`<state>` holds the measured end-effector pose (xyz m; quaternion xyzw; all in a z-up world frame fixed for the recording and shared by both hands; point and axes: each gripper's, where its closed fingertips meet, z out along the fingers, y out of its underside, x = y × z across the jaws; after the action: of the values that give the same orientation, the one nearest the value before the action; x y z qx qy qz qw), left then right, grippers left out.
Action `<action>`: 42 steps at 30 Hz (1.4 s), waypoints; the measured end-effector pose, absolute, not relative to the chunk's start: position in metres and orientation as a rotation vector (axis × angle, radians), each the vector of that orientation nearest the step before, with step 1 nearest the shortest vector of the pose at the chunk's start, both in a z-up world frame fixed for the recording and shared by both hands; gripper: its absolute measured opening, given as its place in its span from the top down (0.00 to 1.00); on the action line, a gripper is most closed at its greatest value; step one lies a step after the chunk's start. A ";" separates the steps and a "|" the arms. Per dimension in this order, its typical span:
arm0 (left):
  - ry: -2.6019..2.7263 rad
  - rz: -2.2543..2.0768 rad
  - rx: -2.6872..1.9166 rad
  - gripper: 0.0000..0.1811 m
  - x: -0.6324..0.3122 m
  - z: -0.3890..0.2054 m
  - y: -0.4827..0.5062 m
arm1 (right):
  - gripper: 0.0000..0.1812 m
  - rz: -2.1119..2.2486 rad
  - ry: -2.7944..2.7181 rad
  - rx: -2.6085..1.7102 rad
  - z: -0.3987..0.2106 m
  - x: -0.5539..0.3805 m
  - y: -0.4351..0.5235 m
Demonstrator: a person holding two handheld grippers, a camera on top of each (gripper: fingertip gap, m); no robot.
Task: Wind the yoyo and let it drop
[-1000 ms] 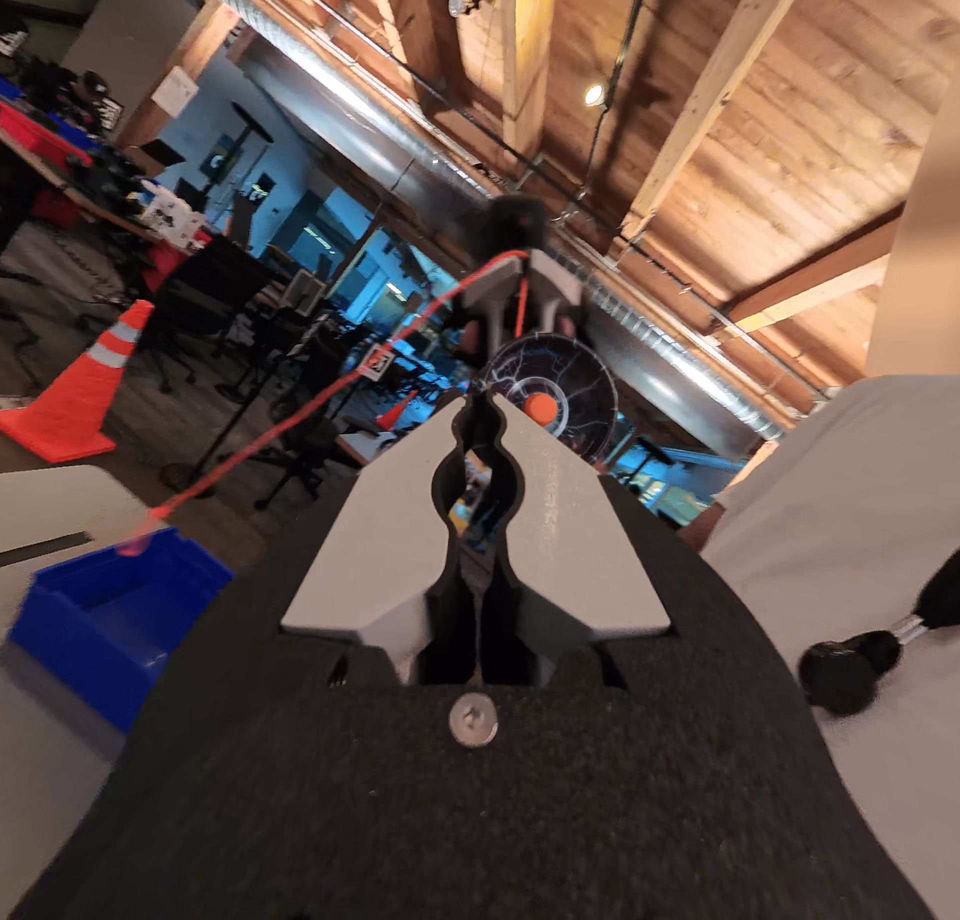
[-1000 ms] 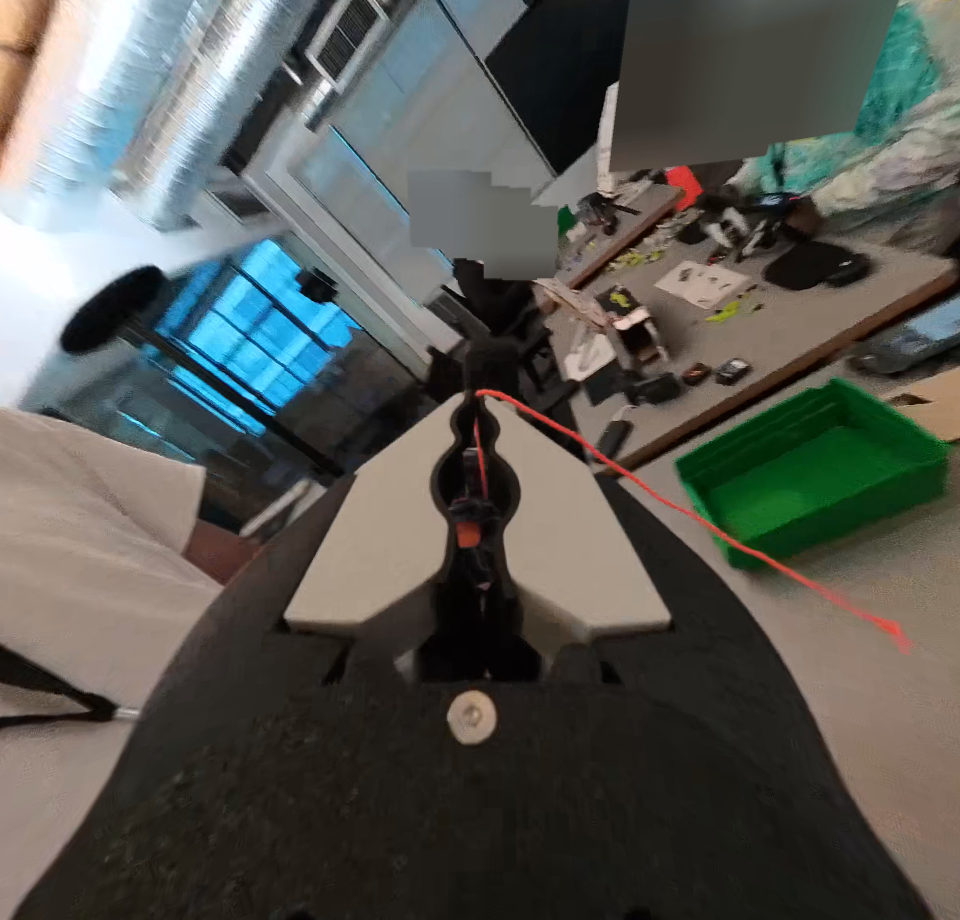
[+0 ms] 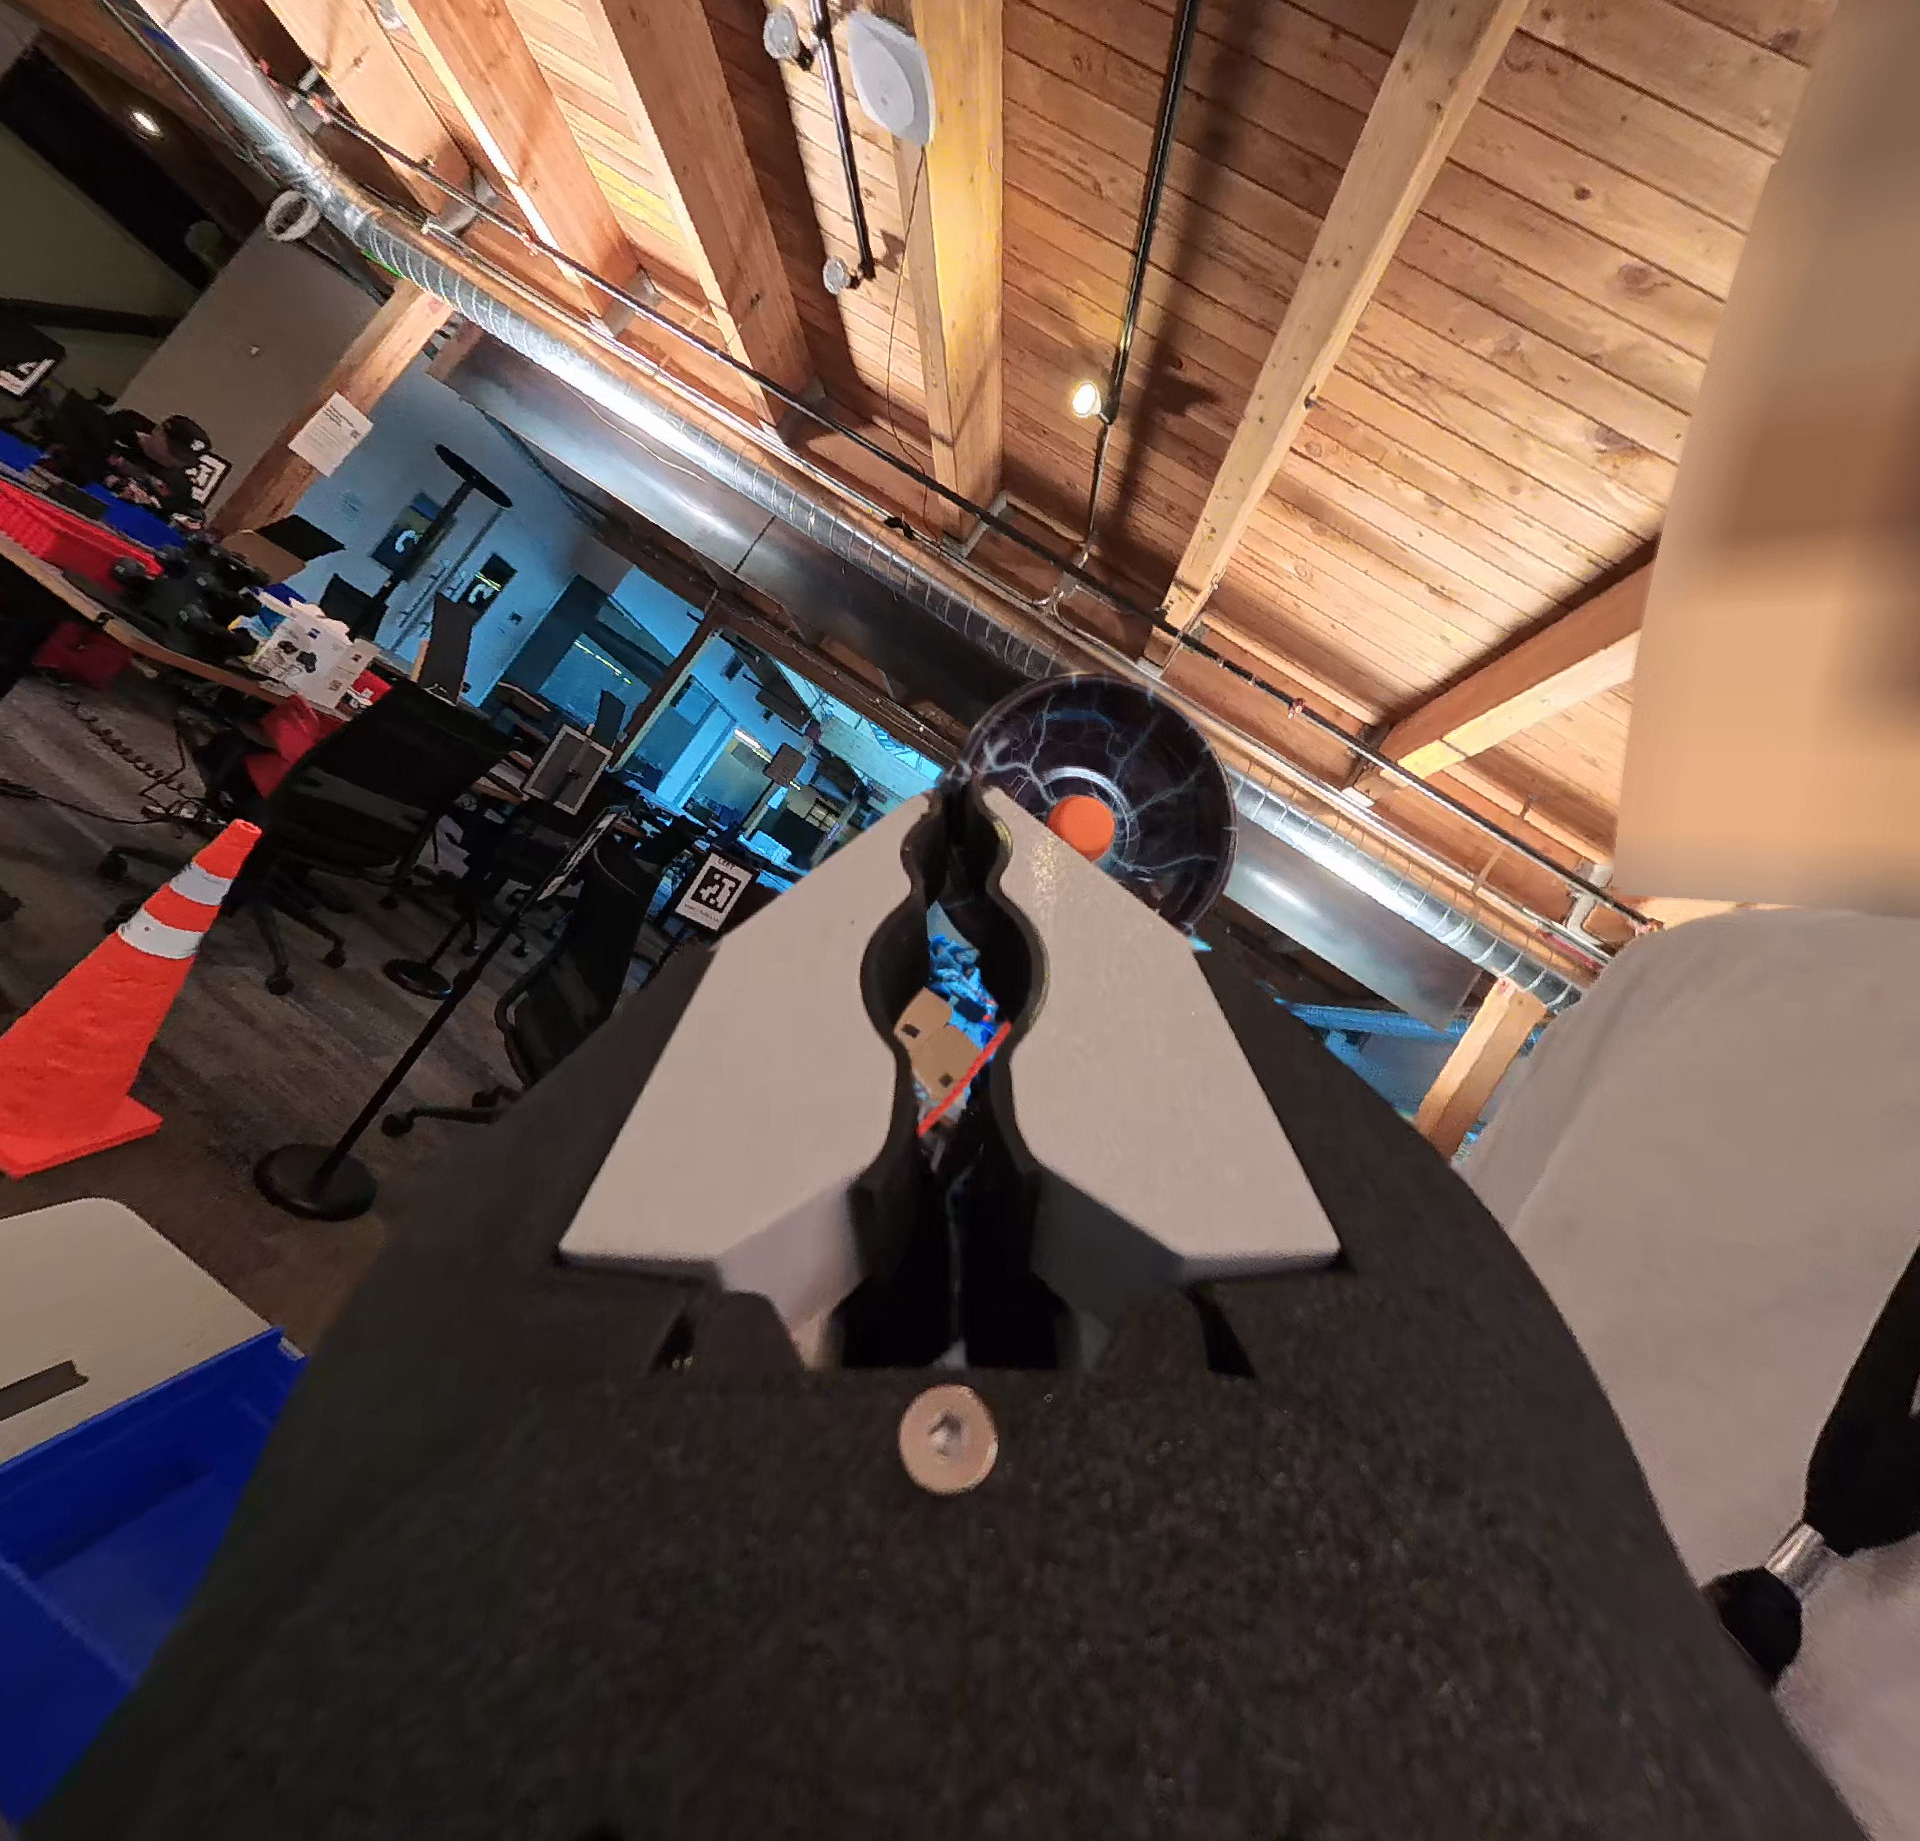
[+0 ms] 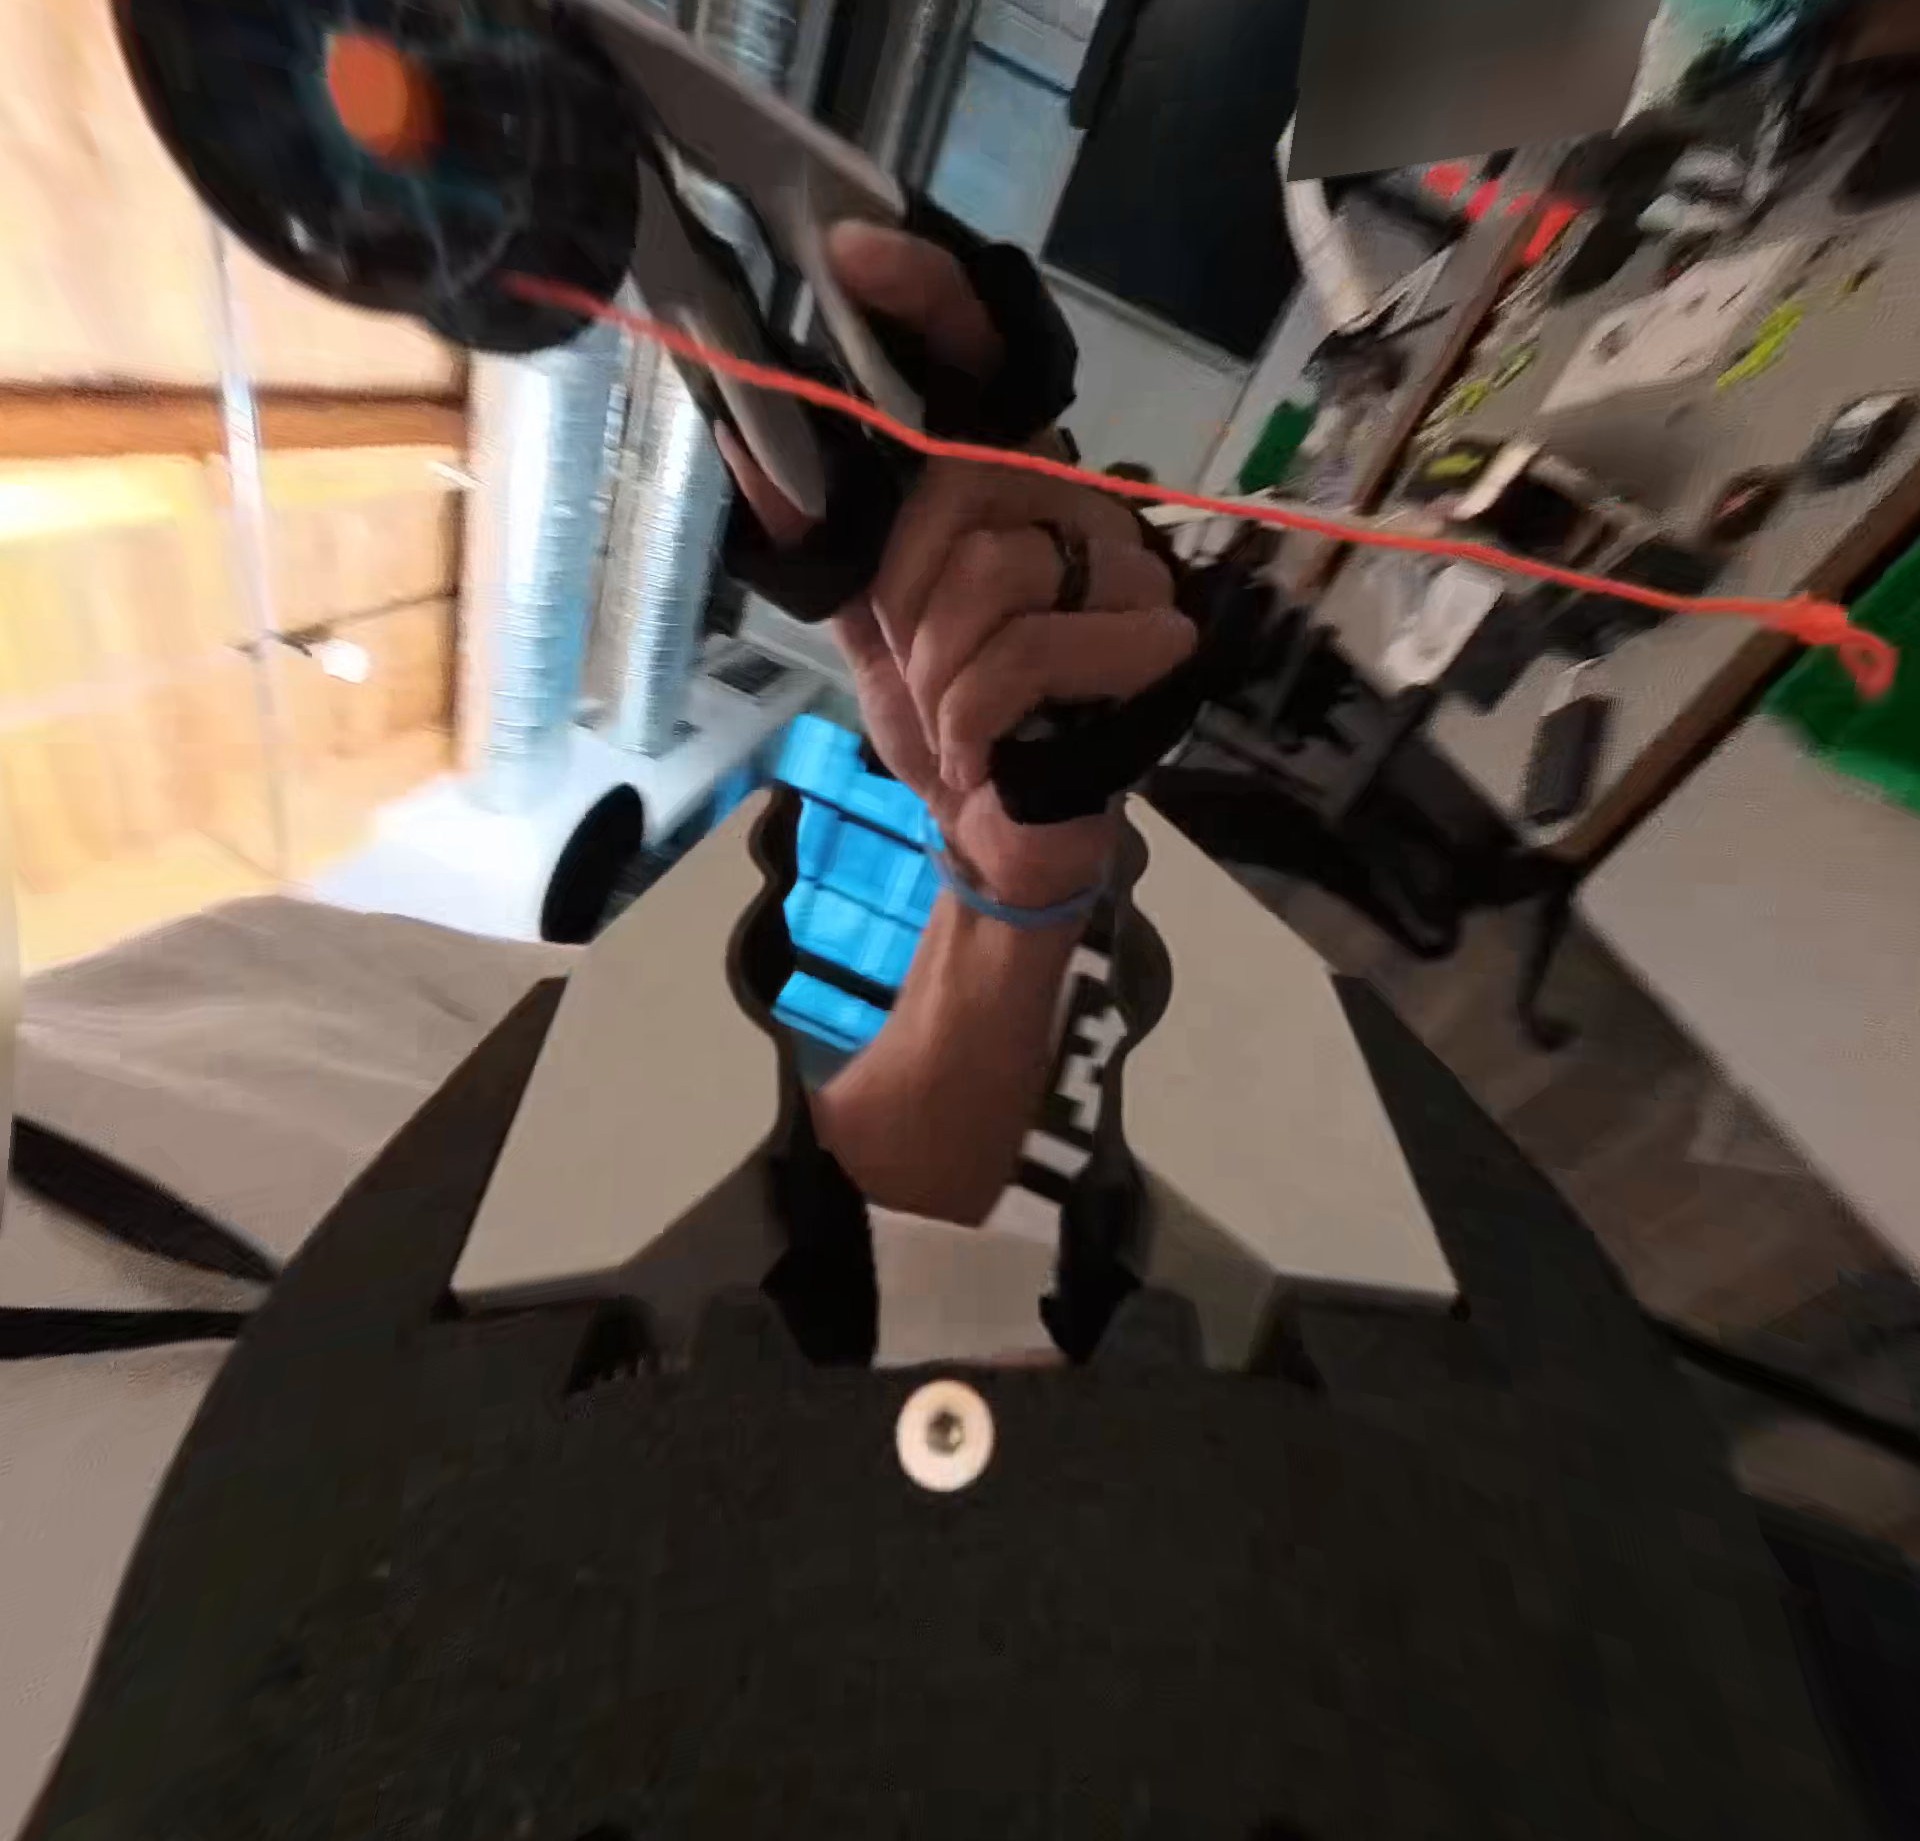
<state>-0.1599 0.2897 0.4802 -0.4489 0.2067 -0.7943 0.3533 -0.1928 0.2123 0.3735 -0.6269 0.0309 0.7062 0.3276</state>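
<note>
One yoyo (image 3: 1122, 804) pinched by left gripper (image 3: 961, 804); one string (image 4: 1195, 498)

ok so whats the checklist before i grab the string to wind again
1. Left gripper clamped on the yoyo: ok, fingers closed on its edge.
2. Right gripper ready to take string: ok, fingers wide apart and empty.
3. String wound in: not ok, a long length trails out of the yoyo.
4. Loop end held: not ok, it hangs free off to the right.
5. String clear of the hand holding the left gripper: cannot tell, it crosses in front of it.
</note>
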 end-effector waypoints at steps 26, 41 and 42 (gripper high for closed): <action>0.644 -2.110 -1.159 1.00 -0.159 0.477 0.253 | 0.71 2.550 0.789 -1.627 0.306 -0.199 0.246; 0.646 -2.359 -1.188 1.00 -0.167 0.441 0.198 | 1.00 2.004 0.193 -1.833 0.362 -0.149 0.325; 0.656 -2.375 -1.193 1.00 -0.165 0.437 0.194 | 1.00 1.951 0.124 -1.845 0.376 -0.146 0.330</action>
<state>-0.1648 0.1939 0.4371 -0.4268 0.2347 -0.8500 0.2005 -0.1458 0.3301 0.3759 -0.6688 0.0450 0.7072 0.2249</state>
